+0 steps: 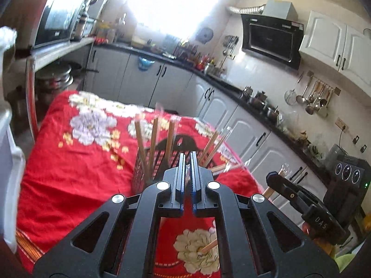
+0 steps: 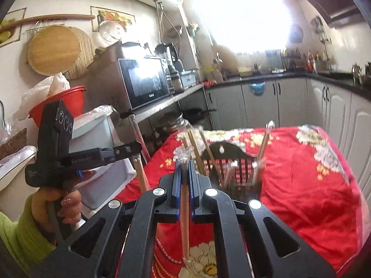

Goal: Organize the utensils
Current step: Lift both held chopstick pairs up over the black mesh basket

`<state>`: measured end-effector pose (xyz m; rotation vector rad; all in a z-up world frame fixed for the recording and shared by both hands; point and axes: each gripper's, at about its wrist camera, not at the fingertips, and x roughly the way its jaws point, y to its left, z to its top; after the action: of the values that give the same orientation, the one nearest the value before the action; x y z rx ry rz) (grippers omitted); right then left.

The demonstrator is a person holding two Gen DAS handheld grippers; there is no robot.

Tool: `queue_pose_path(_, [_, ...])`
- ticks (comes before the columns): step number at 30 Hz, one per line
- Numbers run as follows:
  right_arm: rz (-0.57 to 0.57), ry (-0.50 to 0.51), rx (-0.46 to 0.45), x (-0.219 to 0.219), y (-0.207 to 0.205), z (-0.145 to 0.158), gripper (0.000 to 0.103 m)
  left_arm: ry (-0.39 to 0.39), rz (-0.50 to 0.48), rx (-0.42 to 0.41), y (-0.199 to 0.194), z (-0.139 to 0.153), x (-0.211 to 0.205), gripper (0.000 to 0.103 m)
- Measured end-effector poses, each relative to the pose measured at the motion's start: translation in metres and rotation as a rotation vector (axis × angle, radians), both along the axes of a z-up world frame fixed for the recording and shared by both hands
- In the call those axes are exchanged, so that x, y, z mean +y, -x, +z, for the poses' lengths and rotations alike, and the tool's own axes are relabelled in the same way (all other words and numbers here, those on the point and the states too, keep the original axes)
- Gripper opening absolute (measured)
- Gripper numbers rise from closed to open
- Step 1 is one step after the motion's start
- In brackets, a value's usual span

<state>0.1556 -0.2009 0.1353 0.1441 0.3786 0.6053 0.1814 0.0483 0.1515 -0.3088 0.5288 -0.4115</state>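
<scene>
Two handheld grippers hover above a bench draped in a red floral cloth (image 1: 69, 173), where a dark slatted utensil basket (image 2: 234, 169) already stands with several wrapped chopsticks (image 1: 153, 139) leaning upright in it. The right gripper (image 2: 184, 162) has its fingers clamped on a single wooden chopstick (image 2: 184, 220) in clear wrapping, the stick running between the pads with crinkled film poking out past the tips and its lower end hanging beneath the gripper over the cloth. The left gripper (image 1: 187, 156) has its fingers pressed together on a sliver of clear wrapping; whether a stick is in it cannot be told. The basket sits just beyond both sets of tips. A clean drop likely calls for tipping the held stick upright over a free gap before releasing.
</scene>
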Motion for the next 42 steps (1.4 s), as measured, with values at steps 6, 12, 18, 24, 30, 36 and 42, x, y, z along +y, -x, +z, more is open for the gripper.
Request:
queue_pose_path(6, [-0.016, -0.005, -0.062, -0.004, -0.003, 0.020, 0.006, -0.010, 0.007, -0.054, -0.004, 0.026, 0.000, 0.002])
queue_pose_path(12, [-0.031, -0.032, -0.101, -0.010, -0.011, 0.038, 0.006, -0.005, 0.000, -0.113, -0.007, 0.055, -0.002, 0.002])
queue_pose_path(18, [-0.045, -0.059, -0.134, -0.016, -0.020, 0.056, 0.006, -0.015, -0.004, -0.180, -0.012, 0.086, -0.011, 0.001])
queue_pose_path(24, [-0.074, -0.067, -0.184, -0.019, -0.028, 0.074, 0.006, -0.031, 0.002, -0.225, -0.022, 0.108, -0.021, 0.001])
queue_pose_path(30, [-0.110, -0.070, -0.236, -0.021, -0.041, 0.087, 0.006, -0.057, 0.030, -0.243, -0.039, 0.116, -0.028, 0.001])
queue_pose_path(36, [-0.136, -0.063, -0.284, -0.021, -0.053, 0.096, 0.006, -0.071, 0.058, -0.218, -0.062, 0.109, -0.030, 0.001])
queue_pose_path(42, [-0.143, -0.063, -0.301, -0.020, -0.064, 0.095, 0.006, -0.080, 0.069, -0.206, -0.077, 0.099, -0.033, 0.001])
